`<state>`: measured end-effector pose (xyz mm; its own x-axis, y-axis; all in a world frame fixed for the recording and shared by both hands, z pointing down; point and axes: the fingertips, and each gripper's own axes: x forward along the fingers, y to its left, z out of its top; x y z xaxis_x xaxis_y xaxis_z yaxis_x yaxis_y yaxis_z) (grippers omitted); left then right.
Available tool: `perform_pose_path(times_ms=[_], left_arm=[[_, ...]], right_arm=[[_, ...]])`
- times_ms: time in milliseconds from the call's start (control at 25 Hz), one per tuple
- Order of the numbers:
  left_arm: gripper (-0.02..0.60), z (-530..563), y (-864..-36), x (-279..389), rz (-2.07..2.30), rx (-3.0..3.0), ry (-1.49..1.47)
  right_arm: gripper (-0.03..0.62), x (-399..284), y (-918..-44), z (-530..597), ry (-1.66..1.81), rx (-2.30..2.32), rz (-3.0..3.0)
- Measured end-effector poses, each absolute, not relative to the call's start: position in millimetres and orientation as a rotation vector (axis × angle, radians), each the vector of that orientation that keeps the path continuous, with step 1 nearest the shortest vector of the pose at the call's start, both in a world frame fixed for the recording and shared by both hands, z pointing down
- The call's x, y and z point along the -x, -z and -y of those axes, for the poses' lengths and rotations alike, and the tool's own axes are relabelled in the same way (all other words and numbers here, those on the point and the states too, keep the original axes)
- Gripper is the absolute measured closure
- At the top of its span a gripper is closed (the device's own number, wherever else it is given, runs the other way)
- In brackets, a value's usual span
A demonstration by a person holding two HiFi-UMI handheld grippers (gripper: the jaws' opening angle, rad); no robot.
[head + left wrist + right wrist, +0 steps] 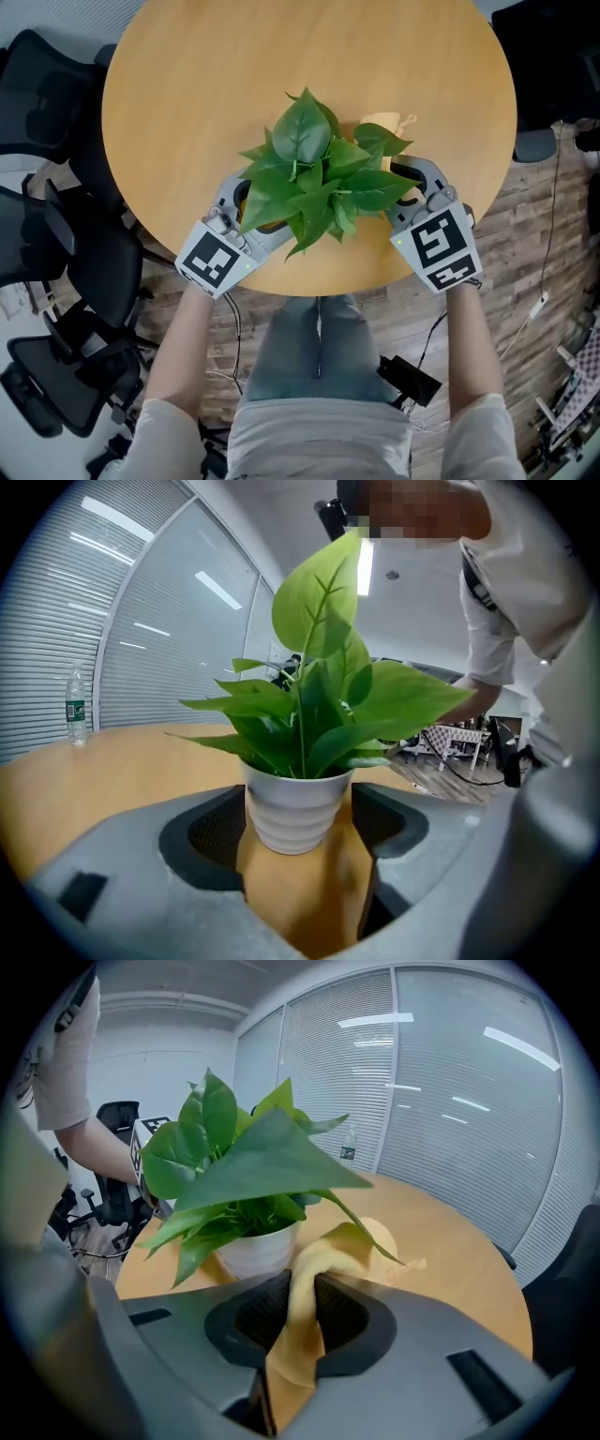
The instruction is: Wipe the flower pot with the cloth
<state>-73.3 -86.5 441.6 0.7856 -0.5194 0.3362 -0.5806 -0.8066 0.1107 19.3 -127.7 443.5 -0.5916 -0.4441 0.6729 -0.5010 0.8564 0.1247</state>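
Note:
A white ribbed flower pot [295, 813] with a leafy green plant [314, 173] stands near the front edge of the round wooden table [187, 94]. In the head view the leaves hide the pot. My left gripper [298, 810] is open at the pot's left side, one jaw on either side of the pot, pads not pressing on it. My right gripper [300, 1283] is at the pot's right side [253, 1251], shut on a yellow cloth [309, 1335]. The cloth's free end [384, 122] lies on the table behind the plant.
A water bottle [76, 708] stands far off on the table. Black office chairs [47, 234] crowd the left side. Cables and a black device [408, 380] lie on the wood floor by my legs. Glass walls with blinds ring the room.

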Motion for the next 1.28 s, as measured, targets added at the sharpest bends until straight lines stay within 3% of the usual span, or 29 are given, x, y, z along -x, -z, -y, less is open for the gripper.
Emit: perform_pose_path(times_ms=[1280], left_arm=[[0.239, 85, -440, 67, 1.191, -2.647, -0.371]], right_arm=[[0.534, 0, -445, 93, -0.089, -0.669, 2.313]])
